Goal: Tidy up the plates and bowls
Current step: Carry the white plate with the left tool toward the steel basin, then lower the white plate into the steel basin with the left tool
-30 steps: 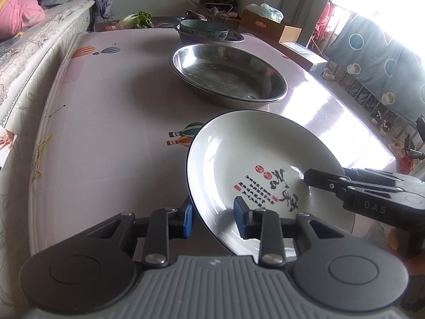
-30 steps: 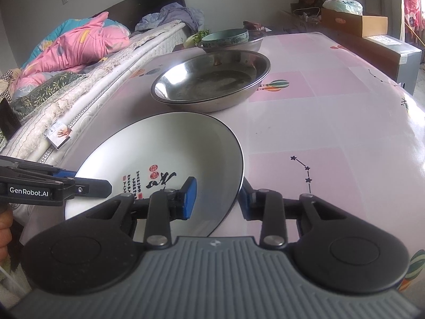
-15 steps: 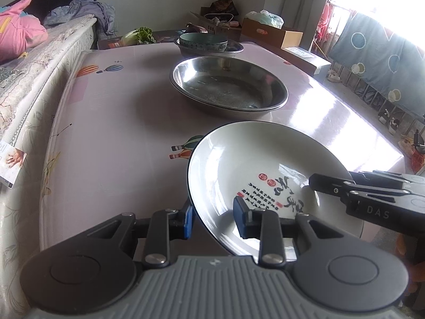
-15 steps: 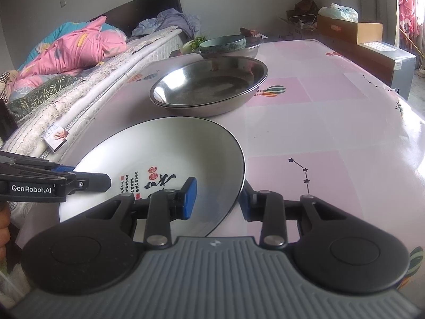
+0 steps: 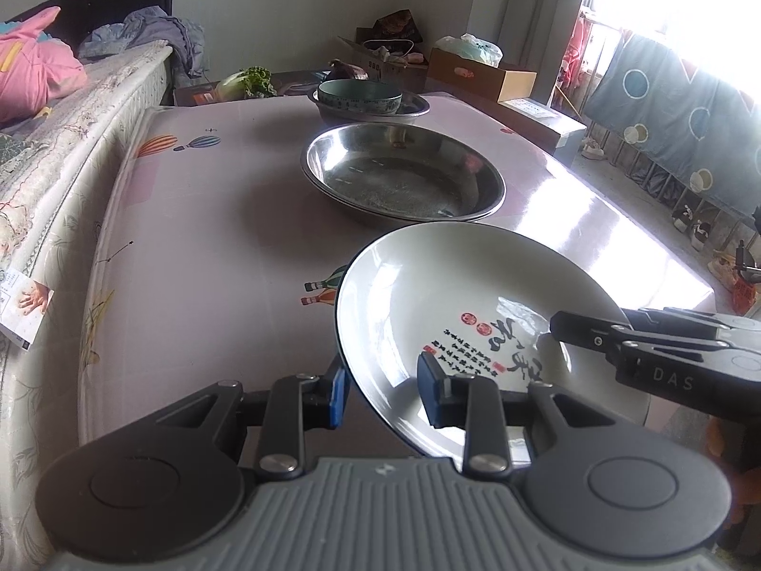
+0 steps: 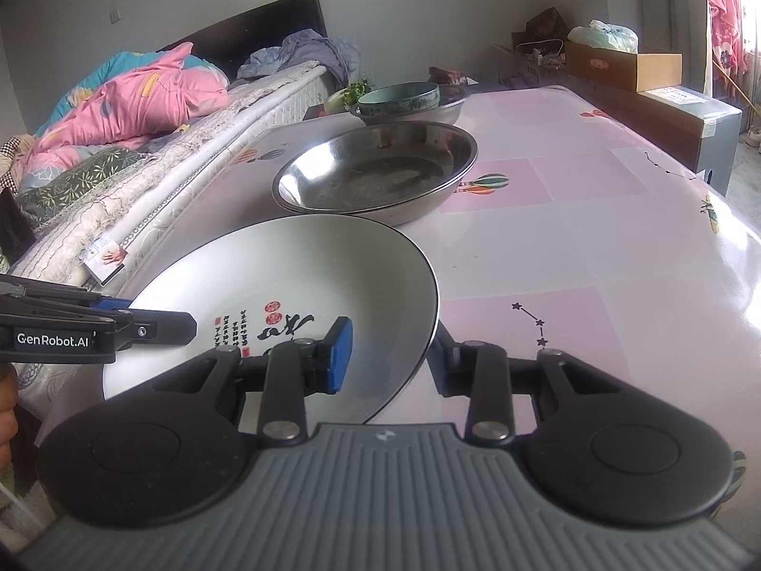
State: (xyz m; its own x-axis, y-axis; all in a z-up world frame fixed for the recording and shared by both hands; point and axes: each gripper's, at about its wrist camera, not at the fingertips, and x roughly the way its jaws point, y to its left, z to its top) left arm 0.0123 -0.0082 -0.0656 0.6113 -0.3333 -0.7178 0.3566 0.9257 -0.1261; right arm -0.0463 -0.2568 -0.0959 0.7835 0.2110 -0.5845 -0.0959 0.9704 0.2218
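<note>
A white plate (image 5: 456, 304) with a dark rim and Chinese writing is held above the near end of the table. My left gripper (image 5: 383, 395) is shut on its left rim. My right gripper (image 6: 392, 357) is shut on its right rim; the plate shows in the right wrist view (image 6: 295, 276). Beyond it a wide steel basin (image 5: 404, 176) sits on the table, also in the right wrist view (image 6: 375, 171). Farther back a green ceramic bowl (image 5: 359, 95) sits inside a smaller steel basin (image 5: 414, 107).
The pink patterned table (image 5: 200, 238) runs beside a bed (image 6: 142, 152) with pink bedding on the left. Cardboard boxes (image 5: 480, 73) and a leafy vegetable (image 5: 247, 83) lie past the far end. Hanging laundry (image 5: 675, 109) is on the right.
Both grippers have lifted the plate and carried it a little back from the steel basin; the cameras have tilted up. Both keep the same hold on the rim.
</note>
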